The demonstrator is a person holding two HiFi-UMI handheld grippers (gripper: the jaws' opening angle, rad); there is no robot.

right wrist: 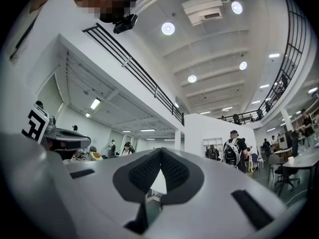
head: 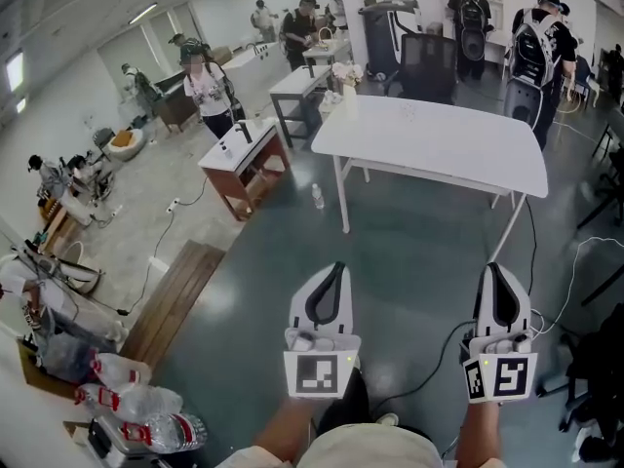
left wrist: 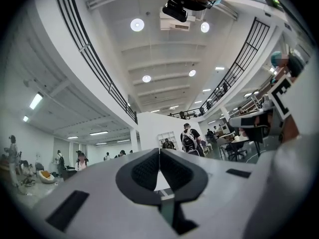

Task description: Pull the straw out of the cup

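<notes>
Left hand-held gripper point(head: 334, 273) and right hand-held gripper point(head: 494, 273): jaws together, empty, over grey floor point(head: 409, 252). White counter point(head: 439, 149) is well ahead. Small pale item point(head: 349, 94) on its far-left corner, can't tell if it's the cup. Open hall, people point(head: 210, 91) beyond.

Your left gripper point(head: 337, 269) and right gripper point(head: 493, 269) are white with black pads point(left wrist: 145, 171) — and each carries a cube point(head: 318, 373) printed with black-and-white square markers. The big table point(head: 439, 149) ahead of you is white all over, on a dark grey-green floor point(head: 409, 252). The small table point(head: 244, 159) to its left has a white top over a reddish-brown frame. A brown wooden board point(head: 175, 300) lies nearer you, and the chair point(head: 429, 61) beyond is black.
</notes>
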